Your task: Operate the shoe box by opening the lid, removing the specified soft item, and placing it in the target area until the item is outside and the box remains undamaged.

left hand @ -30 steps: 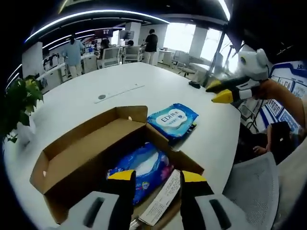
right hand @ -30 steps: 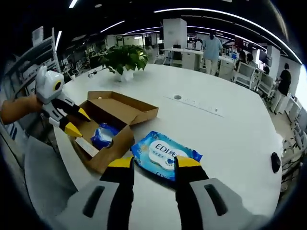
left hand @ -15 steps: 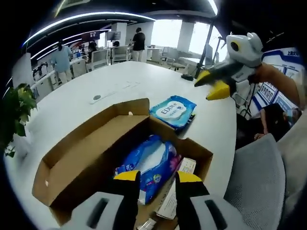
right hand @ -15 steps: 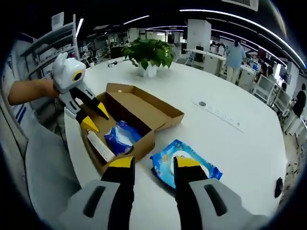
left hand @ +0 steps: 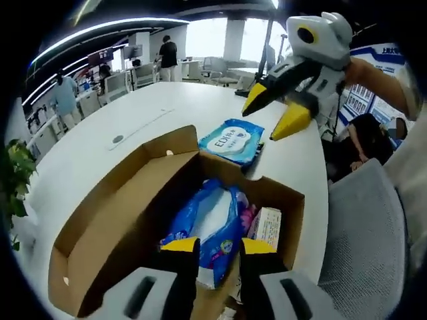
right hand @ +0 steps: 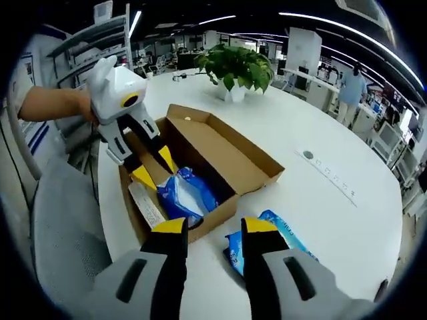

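plant: potted plant (right hand: 237,67) sits on the table (right hand: 347,220) past the far end of the shoe box (right hand: 220,167), well apart from it.
shoe box: lid already folded open, plain cardboard, walls look intact.
left gripper (right hand: 152,168): hanging right over the box's near end, jaws spread a little with nothing between them, tips just above the pack.
soft pack in box: blue wipes pack (left hand: 207,230) lies along the box's inside; a small white carton (left hand: 267,227) is tucked beside it at the near end.
handling guess: looks squishy, light, plastic wrap probably a bit slick. I'd pinch it across the middle or by the crimped end, not by the flap, and lift straight up so it doesn't drag on the cardboard wall.
pack outside: second blue pack (left hand: 232,140) lies flat on the table just beside the box.
right gripper (left hand: 280,110): up in the air above that outside pack, jaws parted and empty.
view difference: left gripper view looks down into the box, so you get the carton and the pack's whole length; right gripper view gives the box from outside, plus how close the left jaws are to the pack.
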`<state>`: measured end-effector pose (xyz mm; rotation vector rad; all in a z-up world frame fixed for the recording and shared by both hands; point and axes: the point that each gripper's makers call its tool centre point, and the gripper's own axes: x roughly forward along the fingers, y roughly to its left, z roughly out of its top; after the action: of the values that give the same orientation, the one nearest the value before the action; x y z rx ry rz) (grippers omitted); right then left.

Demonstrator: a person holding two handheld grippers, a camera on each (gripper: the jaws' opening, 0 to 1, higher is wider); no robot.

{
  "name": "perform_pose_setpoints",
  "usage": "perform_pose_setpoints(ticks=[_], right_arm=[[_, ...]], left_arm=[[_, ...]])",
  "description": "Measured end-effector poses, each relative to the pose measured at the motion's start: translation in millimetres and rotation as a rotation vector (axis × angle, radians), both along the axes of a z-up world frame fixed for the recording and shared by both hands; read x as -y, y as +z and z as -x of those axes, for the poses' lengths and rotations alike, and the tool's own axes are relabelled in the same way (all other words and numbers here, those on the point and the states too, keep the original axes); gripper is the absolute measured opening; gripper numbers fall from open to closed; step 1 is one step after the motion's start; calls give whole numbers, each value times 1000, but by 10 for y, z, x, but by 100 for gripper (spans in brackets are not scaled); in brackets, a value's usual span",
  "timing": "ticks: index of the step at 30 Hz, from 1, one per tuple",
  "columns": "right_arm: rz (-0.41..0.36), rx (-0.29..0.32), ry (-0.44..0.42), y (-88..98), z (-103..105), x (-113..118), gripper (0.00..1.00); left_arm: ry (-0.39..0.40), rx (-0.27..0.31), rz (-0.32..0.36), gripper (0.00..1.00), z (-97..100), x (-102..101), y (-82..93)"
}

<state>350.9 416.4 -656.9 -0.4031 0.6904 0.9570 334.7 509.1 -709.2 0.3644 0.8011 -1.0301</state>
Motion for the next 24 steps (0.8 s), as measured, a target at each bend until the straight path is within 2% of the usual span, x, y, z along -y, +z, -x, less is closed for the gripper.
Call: perform_pose_setpoints(ticks=[6, 13, 19, 24], right_arm=[[25, -7, 53, -97, -28, -150, 28], [57, -13, 105, -216, -60, -287, 28], [74, -25, 133, -322, -116, -378, 27], [89, -36, 165, -417, -147, -485, 27]], left_arm=[[-52, -24, 7, 22, -7, 98, -45], [-103, -50, -27, 18, 43, 129, -166], [-107, -43, -49, 19, -10, 95, -221], [-117, -74, -60, 19, -1, 76, -292]])
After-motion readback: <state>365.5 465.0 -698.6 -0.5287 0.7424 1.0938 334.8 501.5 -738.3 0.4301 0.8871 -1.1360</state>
